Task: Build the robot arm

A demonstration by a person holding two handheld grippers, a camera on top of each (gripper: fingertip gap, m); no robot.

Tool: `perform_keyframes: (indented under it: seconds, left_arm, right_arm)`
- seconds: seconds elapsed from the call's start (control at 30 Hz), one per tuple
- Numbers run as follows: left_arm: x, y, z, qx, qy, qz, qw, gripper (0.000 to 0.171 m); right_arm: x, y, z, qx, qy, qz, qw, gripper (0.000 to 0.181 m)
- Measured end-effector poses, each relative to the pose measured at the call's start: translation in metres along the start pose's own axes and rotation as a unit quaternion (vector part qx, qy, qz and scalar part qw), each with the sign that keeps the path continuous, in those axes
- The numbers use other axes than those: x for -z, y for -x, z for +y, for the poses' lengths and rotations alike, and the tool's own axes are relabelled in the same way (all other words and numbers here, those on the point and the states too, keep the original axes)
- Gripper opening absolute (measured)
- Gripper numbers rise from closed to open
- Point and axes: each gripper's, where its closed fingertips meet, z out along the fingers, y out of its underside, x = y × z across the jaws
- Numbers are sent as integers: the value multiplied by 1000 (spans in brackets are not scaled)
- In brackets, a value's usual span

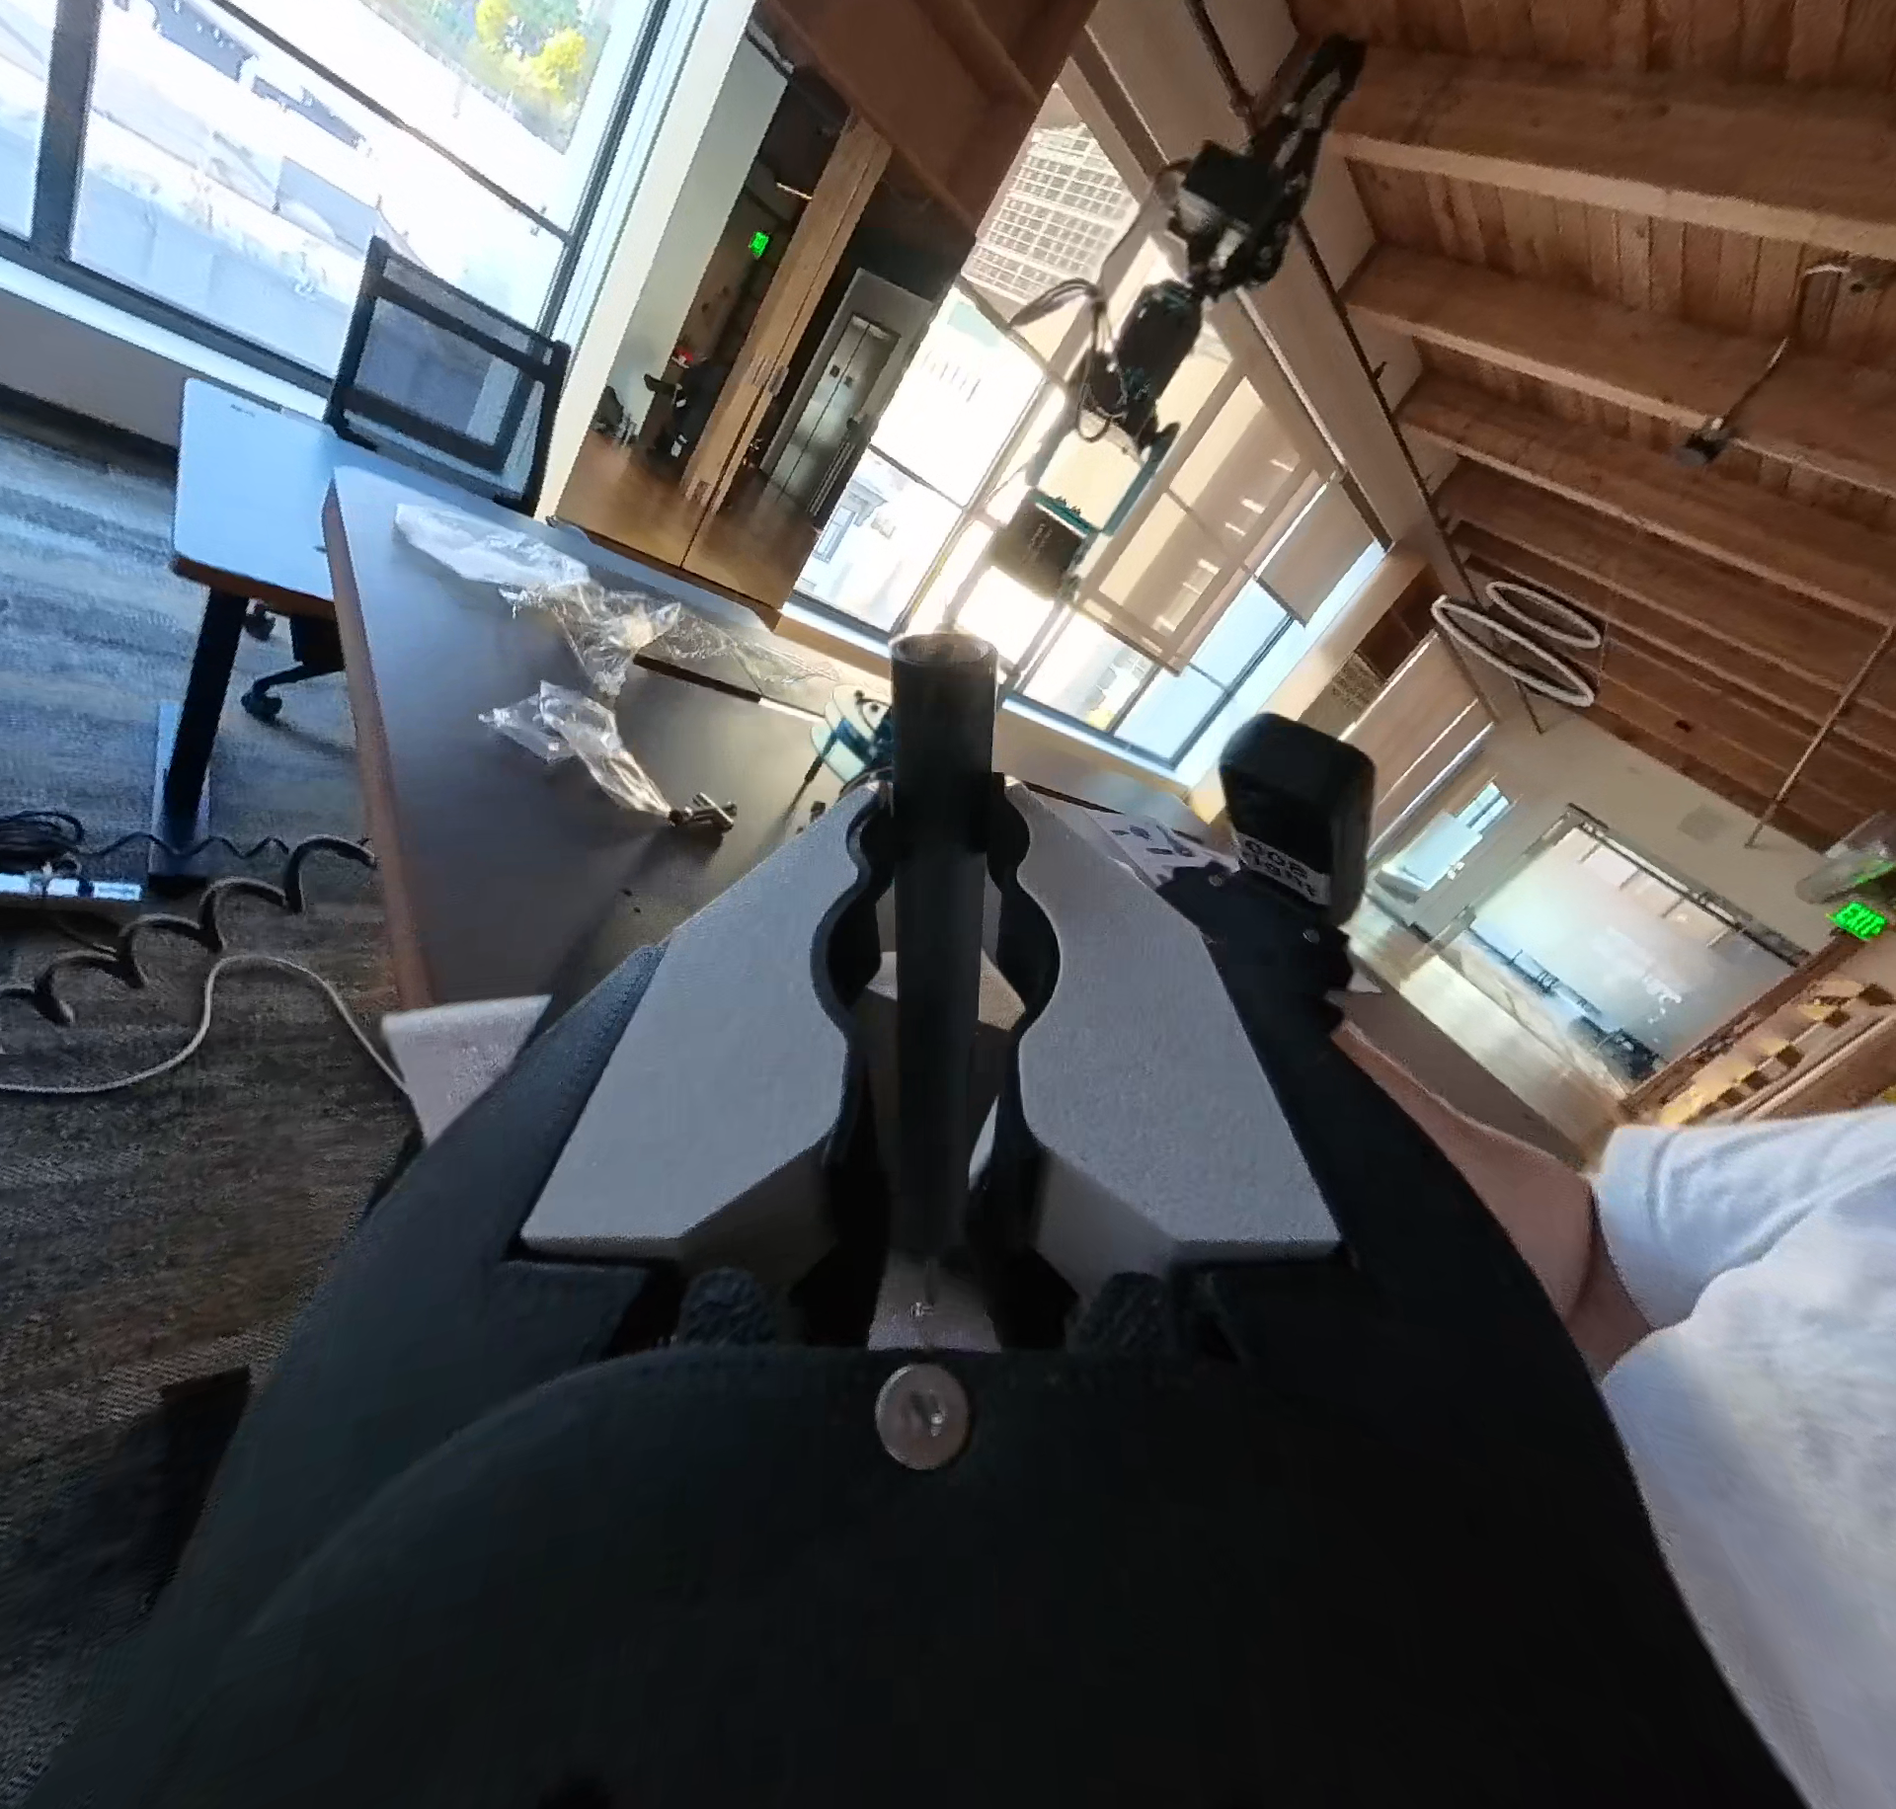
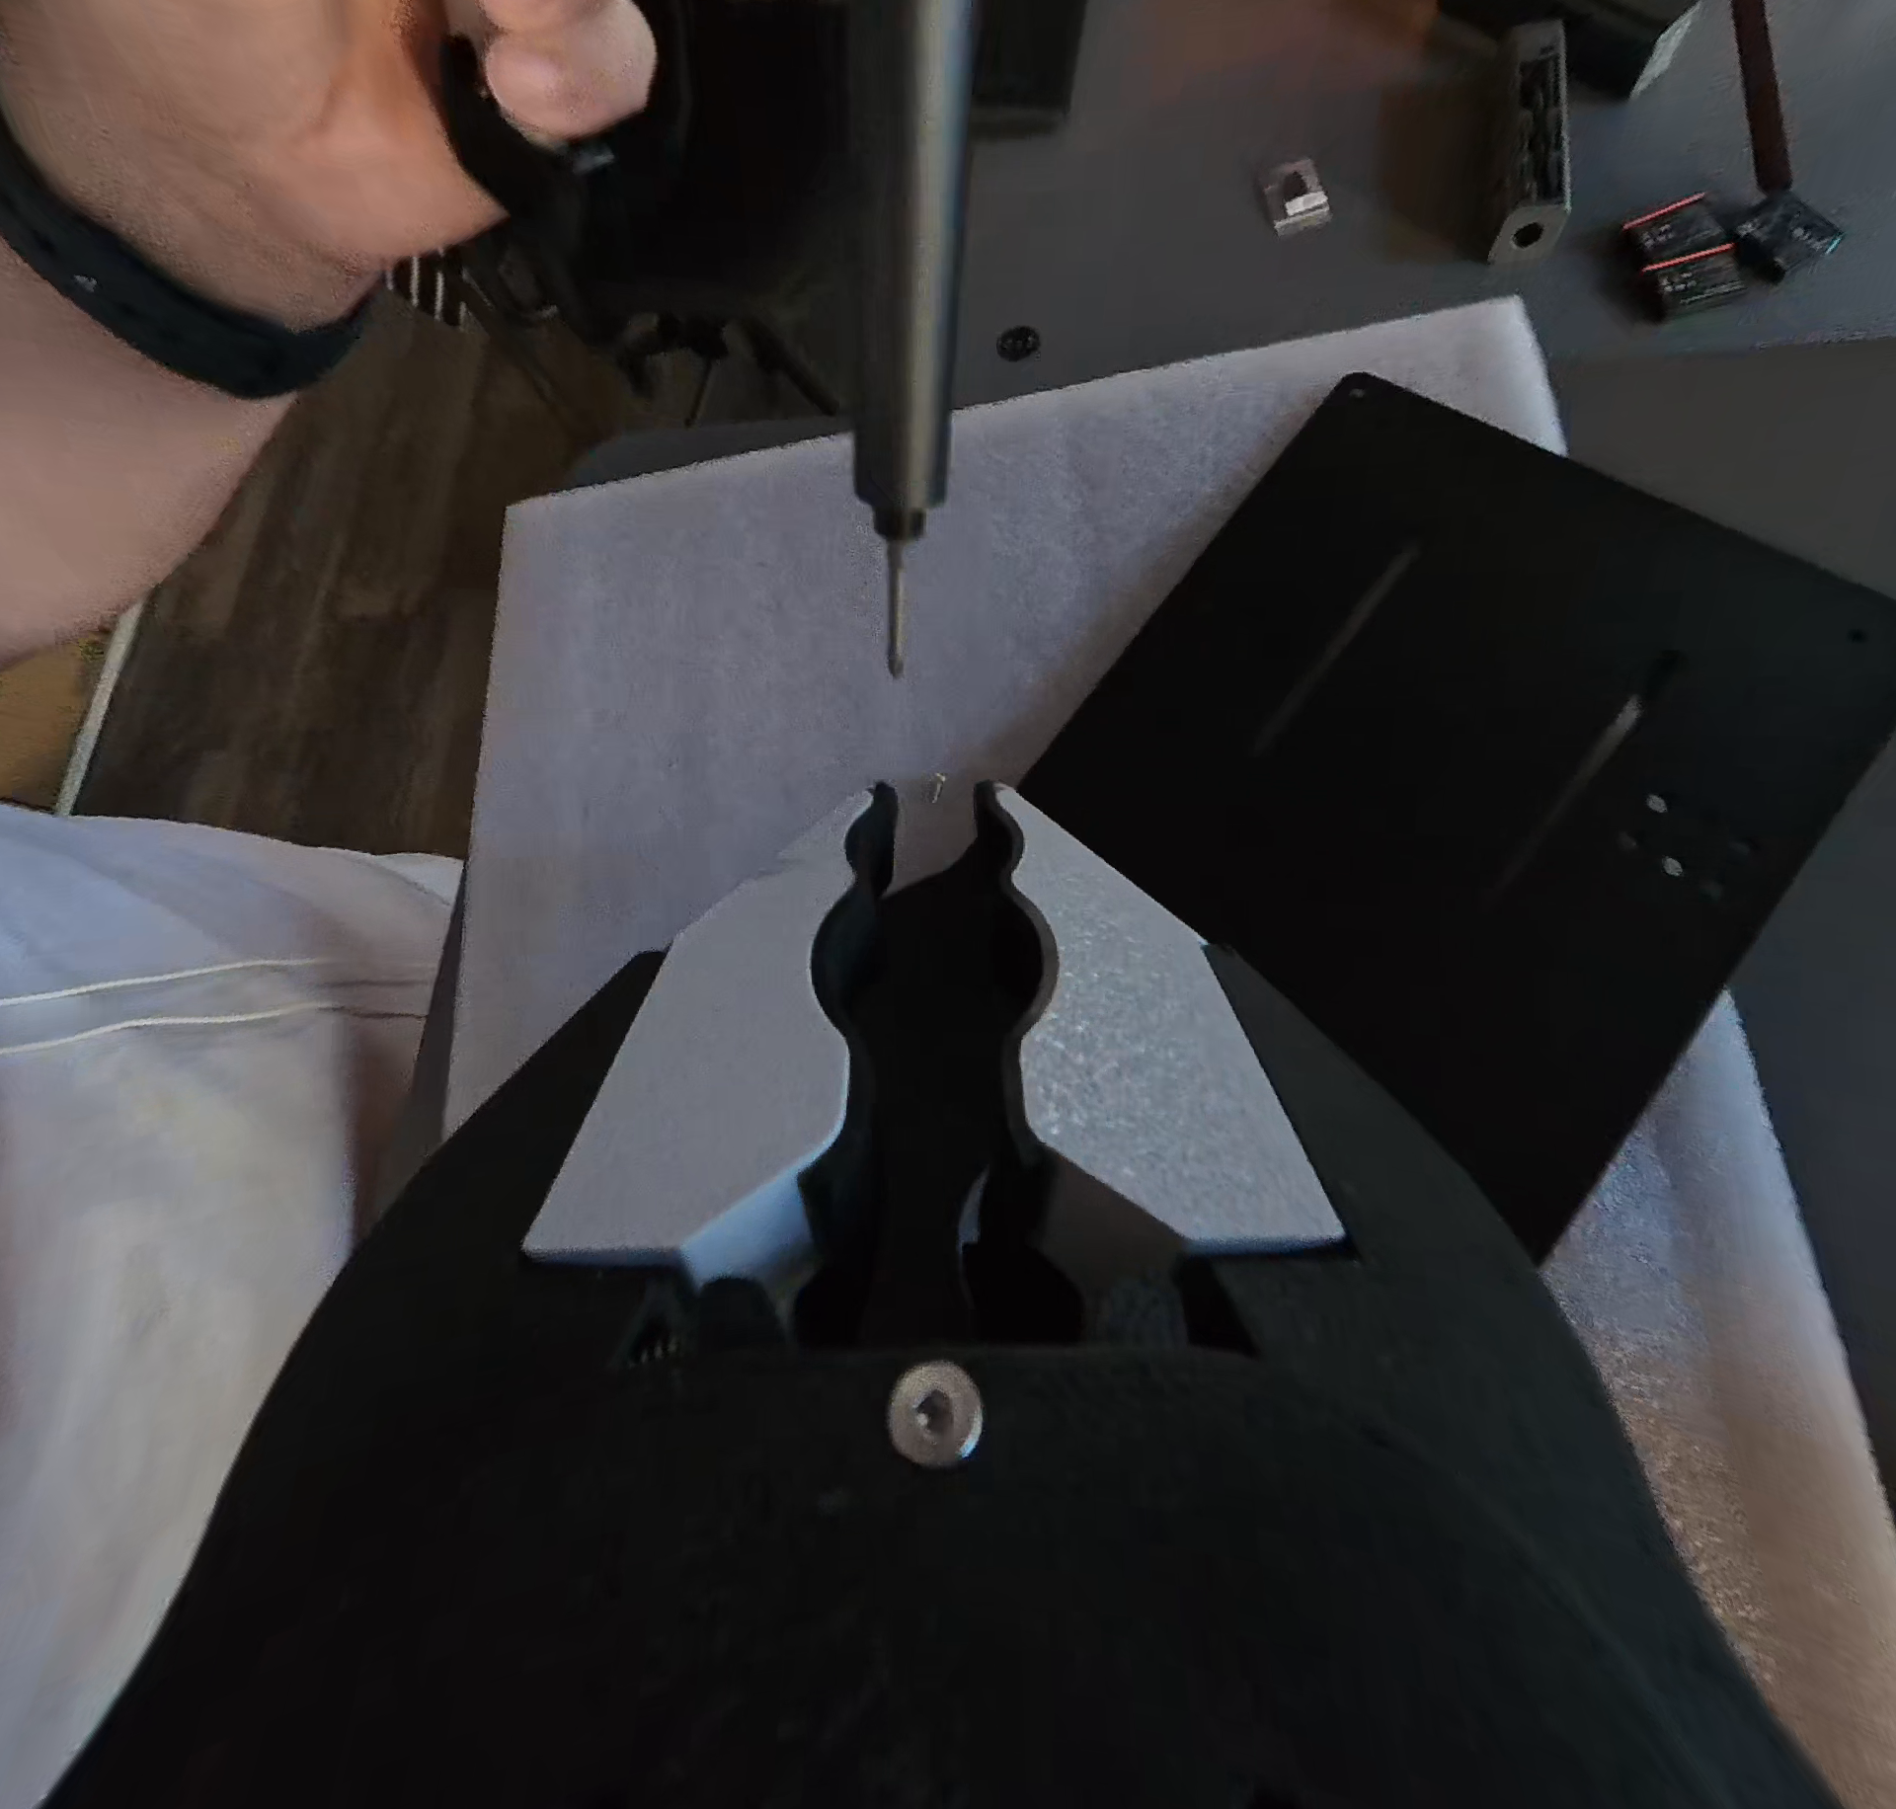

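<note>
My left gripper (image 1: pixel 942 804) is shut on a dark, pen-shaped screwdriver (image 1: pixel 939 836) that points away from the camera. In the right wrist view the same screwdriver (image 2: pixel 908 221) comes down from the top, its thin bit (image 2: pixel 896 631) just above a white foam sheet (image 2: pixel 667 652). A tiny screw (image 2: pixel 936 787) lies on the foam, right in front of my right gripper (image 2: pixel 932 795). The right gripper's jaws stand a narrow gap apart, with a black piece (image 2: pixel 929 1042) filling the gap behind the tips. A flat black plate (image 2: pixel 1436 785) with slots and holes lies to its right.
A dark table (image 1: pixel 492 836) carries clear plastic bags (image 1: pixel 585 621) and small screws (image 1: pixel 703 814). Behind the foam lie a black handle part (image 2: pixel 1529 149), a black block (image 2: pixel 1570 0), small batteries (image 2: pixel 1683 262) and a small metal nut (image 2: pixel 1295 195). Cables (image 1: pixel 205 939) run over the carpet. A hand with a black wristband (image 2: pixel 174 323) is at top left. The tips of one gripper are about 15 centimetres away from the tips of the other.
</note>
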Motion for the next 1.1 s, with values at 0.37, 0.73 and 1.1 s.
perform_keyframes:
  seconds: [0.37, 0.73, 1.1]
  left_arm:
    - [8, 5, 1, 5, -6, -6, 1000, 15]
    - [14, 4, -7, 19, -26, -1, 999, 16]
    - [6, -30, -31, 44, -77, 51, 995, 15]
  right_arm:
    - [-30, -1, 18, 14, 107, 97, 989, 8]
    - [-33, 0, 13, 55, 95, 92, 990, 1]
    - [16, 19, -27, -14, -183, 26, 983, 1]
